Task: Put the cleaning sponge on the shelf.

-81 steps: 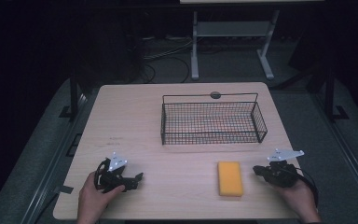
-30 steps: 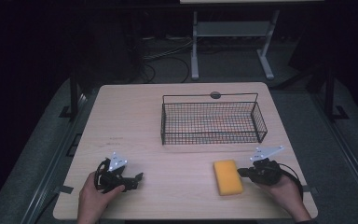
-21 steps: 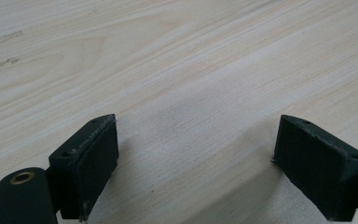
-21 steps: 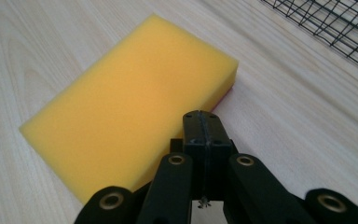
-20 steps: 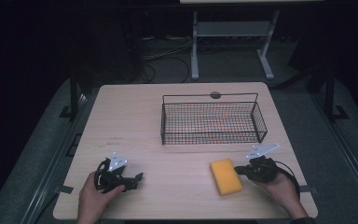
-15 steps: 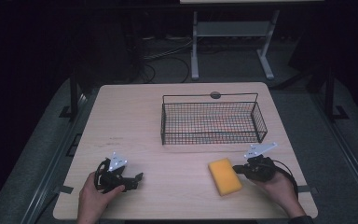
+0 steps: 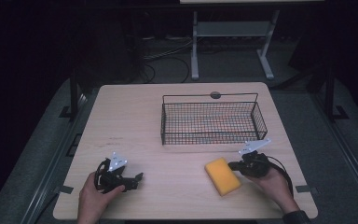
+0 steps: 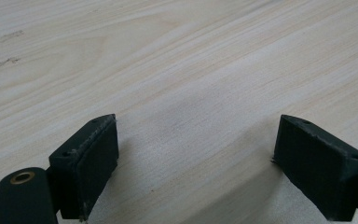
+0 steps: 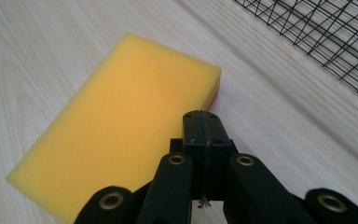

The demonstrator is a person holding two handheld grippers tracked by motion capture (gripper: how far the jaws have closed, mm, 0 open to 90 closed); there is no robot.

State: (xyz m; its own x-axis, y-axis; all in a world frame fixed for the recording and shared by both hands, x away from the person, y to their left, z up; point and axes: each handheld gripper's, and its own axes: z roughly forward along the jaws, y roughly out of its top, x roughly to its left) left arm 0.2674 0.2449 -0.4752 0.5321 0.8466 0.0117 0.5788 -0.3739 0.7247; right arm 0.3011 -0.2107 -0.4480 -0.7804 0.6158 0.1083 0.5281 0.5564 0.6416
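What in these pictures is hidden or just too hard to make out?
- Right gripper view: the near part of the yellow sponge lies behind the shut right gripper.
- Same view: the wire basket is cut off by the top and right edges.
- High view: the small dark disc at the table's far edge is too small to identify.
- High view: the person's hand covers the rear of the left gripper.
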